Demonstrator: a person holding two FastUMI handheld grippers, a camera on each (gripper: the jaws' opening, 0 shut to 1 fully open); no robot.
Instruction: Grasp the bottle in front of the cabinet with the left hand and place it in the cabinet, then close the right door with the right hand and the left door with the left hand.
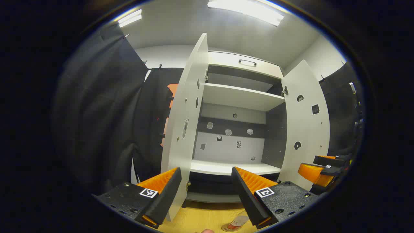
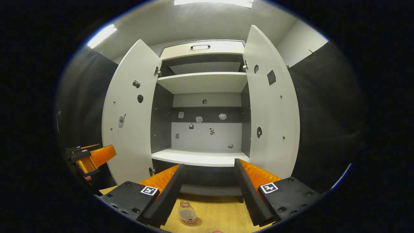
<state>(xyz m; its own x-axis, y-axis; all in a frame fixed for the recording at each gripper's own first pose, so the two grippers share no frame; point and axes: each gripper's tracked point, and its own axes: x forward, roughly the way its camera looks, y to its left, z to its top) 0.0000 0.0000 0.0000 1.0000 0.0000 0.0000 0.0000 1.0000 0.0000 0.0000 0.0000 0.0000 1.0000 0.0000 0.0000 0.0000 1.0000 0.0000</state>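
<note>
Nearest the lens in the left gripper view, the left tongs [image 1: 205, 197] stand released, their two fingers spread wide with nothing between them. Just below and right of that gap, the bottle [image 1: 237, 222] stands upright on the wooden desk [image 1: 200, 216], apart from both fingers, in front of the cabinet [image 1: 239, 97]. At the right edge of the same view, the right tongs [image 1: 325, 170] hang near the right door [image 1: 305, 123]; from this angle one cannot tell how their fingers stand.

In the right gripper view, the right tongs [image 2: 208, 194] are likewise released, fingers well apart and empty. Between them, low in the view, the bottle [image 2: 187, 213] shows as a small clear one with a reddish cap and a label (too small to make out), standing on the desk [image 2: 223, 213] just before the cabinet's [image 2: 200, 82] base. The left tongs [image 2: 93, 158] appear at the far left, beside the left door [image 2: 131, 110].

Both doors, the left door [image 1: 186, 129] and the right door [image 2: 270, 110], stand swung open. Inside the cabinet, the lower shelf [image 2: 197, 158] and the upper shelf [image 2: 203, 82] are white and bare, while small stickers dot the back wall and the doors' inner faces. A handle [image 2: 200, 47] sits on the top panel.
</note>
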